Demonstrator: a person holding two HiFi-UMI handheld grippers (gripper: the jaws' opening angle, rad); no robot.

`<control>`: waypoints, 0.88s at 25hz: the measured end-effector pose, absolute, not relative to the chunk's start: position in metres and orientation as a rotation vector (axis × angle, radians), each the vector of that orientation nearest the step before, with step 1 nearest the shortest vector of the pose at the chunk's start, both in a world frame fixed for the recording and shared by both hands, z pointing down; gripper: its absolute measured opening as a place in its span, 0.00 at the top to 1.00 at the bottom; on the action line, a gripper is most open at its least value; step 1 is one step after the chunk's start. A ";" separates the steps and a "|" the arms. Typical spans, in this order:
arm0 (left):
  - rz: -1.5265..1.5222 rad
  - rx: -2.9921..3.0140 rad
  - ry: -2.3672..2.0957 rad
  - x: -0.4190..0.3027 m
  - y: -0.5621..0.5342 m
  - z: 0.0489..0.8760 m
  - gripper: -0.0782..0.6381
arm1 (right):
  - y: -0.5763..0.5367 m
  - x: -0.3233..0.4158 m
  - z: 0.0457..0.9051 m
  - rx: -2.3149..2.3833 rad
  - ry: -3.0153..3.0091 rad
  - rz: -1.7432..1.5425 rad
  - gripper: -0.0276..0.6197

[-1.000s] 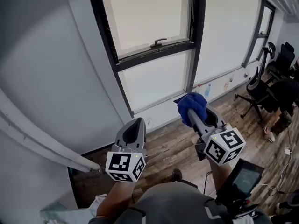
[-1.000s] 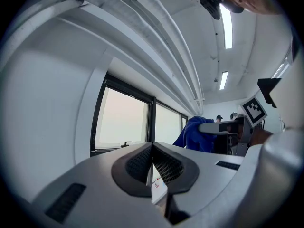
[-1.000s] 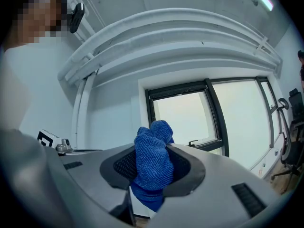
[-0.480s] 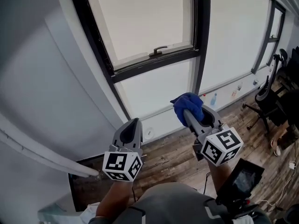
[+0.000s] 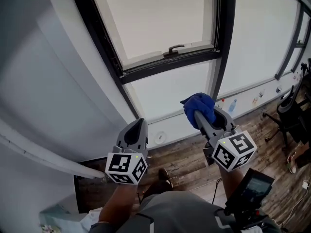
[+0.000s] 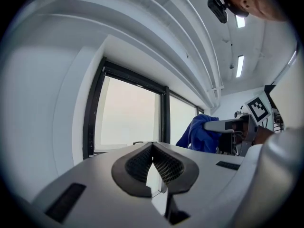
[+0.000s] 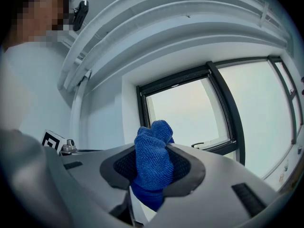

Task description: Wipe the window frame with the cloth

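A black window frame (image 5: 167,63) with a black handle (image 5: 173,49) fills the top of the head view, set in a white wall. My right gripper (image 5: 200,111) is shut on a bunched blue cloth (image 5: 198,106), held a short way in front of the lower pane, apart from the frame. The blue cloth (image 7: 153,160) sticks out between the right jaws, with the window frame (image 7: 223,96) beyond it. My left gripper (image 5: 138,128) is shut and holds nothing, its tips pointing at the wall below the window. In the left gripper view my left gripper (image 6: 153,151) has its pads meeting, and the cloth (image 6: 198,133) shows at the right.
Wooden floor (image 5: 187,159) lies below. A white pipe (image 5: 34,152) runs along the wall at the left. A black office chair (image 5: 291,115) stands at the right, and small bottles (image 5: 232,105) stand along the wall's base. A dark device (image 5: 249,191) hangs at the person's waist.
The head view has shifted, so the window sits further right and closer. Both grippers stay in much the same pose, the right one still holding the cloth.
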State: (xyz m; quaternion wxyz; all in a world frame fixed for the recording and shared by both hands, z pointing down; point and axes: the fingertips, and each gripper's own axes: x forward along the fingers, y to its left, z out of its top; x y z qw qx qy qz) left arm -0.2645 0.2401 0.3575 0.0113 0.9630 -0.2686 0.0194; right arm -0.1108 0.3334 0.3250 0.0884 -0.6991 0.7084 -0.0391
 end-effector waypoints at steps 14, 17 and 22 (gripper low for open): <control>-0.022 2.964 -0.892 -0.203 0.055 0.364 0.88 | 0.133 -0.068 0.331 -2.088 2.214 -0.161 0.75; -0.002 2.948 -0.899 -0.193 0.012 0.365 0.88 | 0.076 -0.067 0.329 -2.047 2.259 -0.188 0.75; 0.010 2.923 -0.928 -0.185 -0.056 0.365 0.88 | -0.010 -0.062 0.326 -1.996 2.301 -0.207 0.75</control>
